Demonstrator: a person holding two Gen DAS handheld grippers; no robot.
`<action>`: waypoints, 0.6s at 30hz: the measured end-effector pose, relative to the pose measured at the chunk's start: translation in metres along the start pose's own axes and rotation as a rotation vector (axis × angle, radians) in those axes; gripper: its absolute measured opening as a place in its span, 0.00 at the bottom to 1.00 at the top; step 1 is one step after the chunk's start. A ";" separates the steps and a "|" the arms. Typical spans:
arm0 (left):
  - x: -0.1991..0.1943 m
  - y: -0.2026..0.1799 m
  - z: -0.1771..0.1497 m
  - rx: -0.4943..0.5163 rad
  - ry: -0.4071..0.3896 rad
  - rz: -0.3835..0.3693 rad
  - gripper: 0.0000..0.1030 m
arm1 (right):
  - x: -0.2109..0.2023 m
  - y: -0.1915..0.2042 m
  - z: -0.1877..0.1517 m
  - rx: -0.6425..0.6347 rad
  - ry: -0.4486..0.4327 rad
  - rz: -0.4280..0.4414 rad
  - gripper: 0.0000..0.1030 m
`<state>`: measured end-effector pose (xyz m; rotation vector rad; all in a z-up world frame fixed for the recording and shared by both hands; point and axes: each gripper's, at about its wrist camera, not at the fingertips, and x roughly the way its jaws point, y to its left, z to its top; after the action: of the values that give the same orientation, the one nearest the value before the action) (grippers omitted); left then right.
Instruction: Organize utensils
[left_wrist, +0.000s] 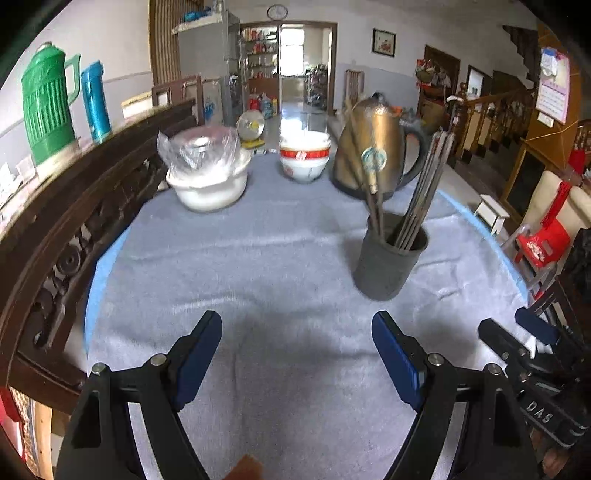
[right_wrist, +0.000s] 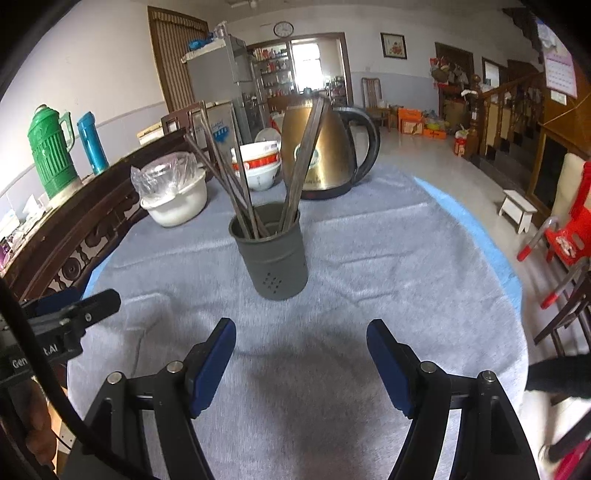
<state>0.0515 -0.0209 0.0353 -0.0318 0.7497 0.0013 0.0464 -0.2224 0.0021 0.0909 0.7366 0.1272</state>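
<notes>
Ahead of the wide, empty right gripper (right_wrist: 301, 341), chopsticks (right_wrist: 236, 184) hide the kettle (right_wrist: 332, 147) label; left gripper (left_wrist: 297, 334) wide, empty; "DAS" readable.

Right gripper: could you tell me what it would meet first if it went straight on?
Probably the grey cloth just short of the utensil holder, since the open right gripper points downward; depth is unclear.

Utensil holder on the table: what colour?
Dark grey utensil holder, small holes near its base; clearest in the right wrist view.

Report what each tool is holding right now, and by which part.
Nothing. The left tool and right tool both stand open over bare cloth; the chopsticks sit in the holder.
</notes>
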 end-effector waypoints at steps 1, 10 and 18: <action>-0.005 -0.002 0.004 0.006 -0.016 -0.001 0.82 | -0.003 0.000 0.002 0.002 -0.008 -0.001 0.74; -0.038 -0.017 0.024 0.051 -0.124 0.001 0.97 | -0.022 0.002 0.013 -0.006 -0.060 0.000 0.74; -0.048 -0.019 0.030 0.038 -0.146 0.011 0.98 | -0.032 0.002 0.018 -0.005 -0.083 0.002 0.74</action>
<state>0.0371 -0.0385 0.0903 0.0086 0.6035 -0.0001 0.0346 -0.2256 0.0372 0.0912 0.6532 0.1264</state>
